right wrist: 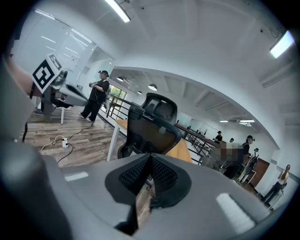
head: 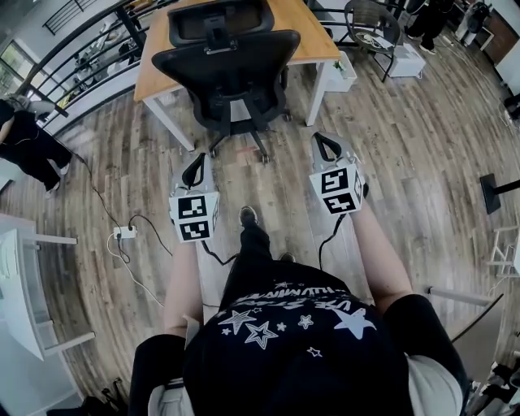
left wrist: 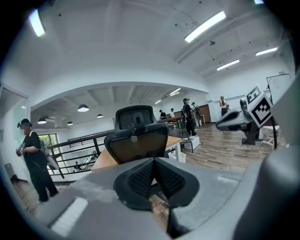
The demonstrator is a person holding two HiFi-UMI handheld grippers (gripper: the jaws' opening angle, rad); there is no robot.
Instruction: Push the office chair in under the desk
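Note:
The black office chair (head: 226, 61) stands with its back to me, its seat against the front edge of the wooden desk (head: 154, 69). My left gripper (head: 197, 161) and right gripper (head: 324, 141) hover side by side over the floor, short of the chair's wheeled base and apart from it. Both are shut with nothing between the pads. In the left gripper view the closed gripper (left wrist: 153, 180) points at the chair back (left wrist: 137, 140). In the right gripper view the shut gripper (right wrist: 150, 176) faces the chair (right wrist: 152, 126) from its left side.
A power strip (head: 124, 232) with cables lies on the wood floor to the left. A white bin (head: 341, 73) sits by the desk's right leg, another chair (head: 372, 24) behind it. A person (head: 28, 146) stands far left. A railing runs behind the desk.

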